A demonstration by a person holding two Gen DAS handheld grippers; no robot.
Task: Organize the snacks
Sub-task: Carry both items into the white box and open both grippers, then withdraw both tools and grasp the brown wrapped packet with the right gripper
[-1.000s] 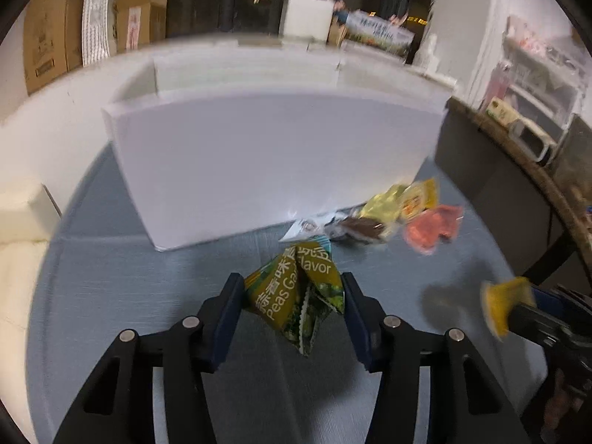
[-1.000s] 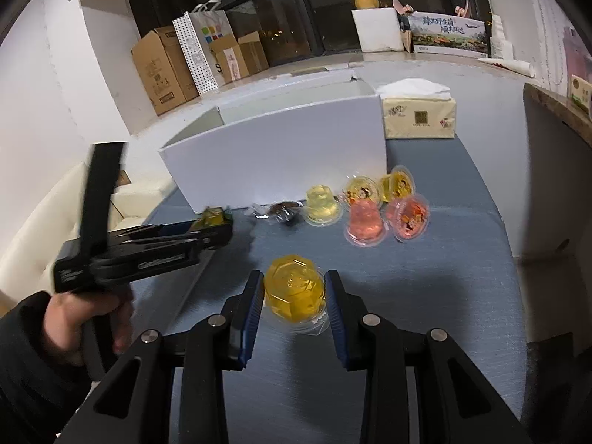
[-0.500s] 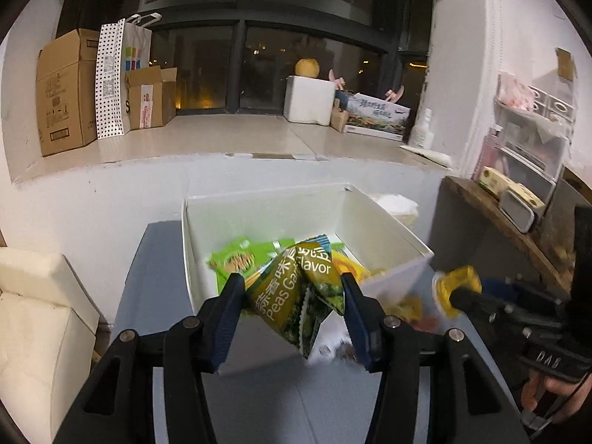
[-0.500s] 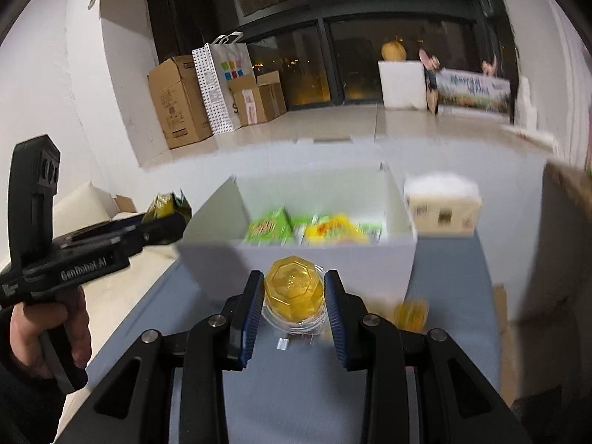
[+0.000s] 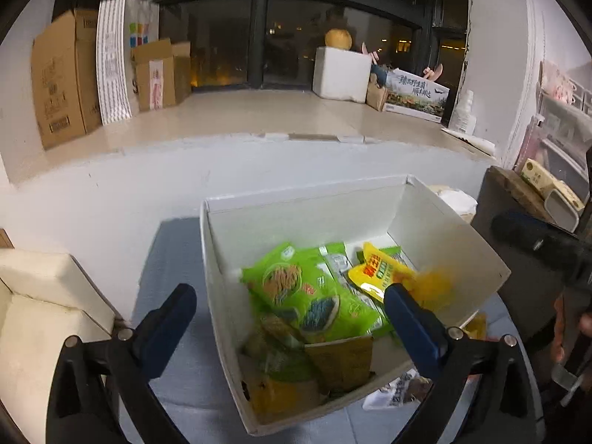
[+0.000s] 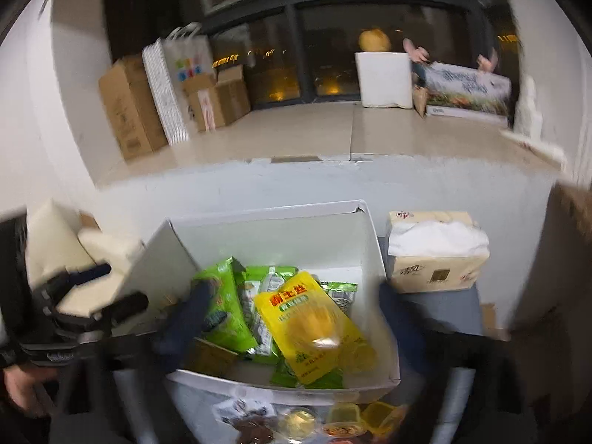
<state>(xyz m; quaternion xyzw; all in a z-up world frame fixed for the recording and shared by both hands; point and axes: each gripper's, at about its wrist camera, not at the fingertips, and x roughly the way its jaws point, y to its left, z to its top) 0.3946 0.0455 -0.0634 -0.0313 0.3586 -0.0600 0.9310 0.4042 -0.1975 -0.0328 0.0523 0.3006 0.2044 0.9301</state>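
Cardboard boxes [image 5: 63,77] line a dark window [image 5: 222,40] ledge

We counted one white box [image 6: 366,236] on the table, and inside it one yellow packet [image 6: 307,318] lying on top. Around that we made out at least three green packets [image 5: 296,288], though overlap kept us from a firm total, and one olive-brown pouch [image 5: 340,359] at the near wall. In front of the box we saw roughly four small jelly cups [image 6: 296,421], blurred, and one dark wrapped sweet [image 6: 251,429]. Beside the box stood one tissue pack [image 6: 436,255]. On the ledge behind we counted three cardboard cartons [image 5: 59,77] and one white foam box [image 5: 340,74].
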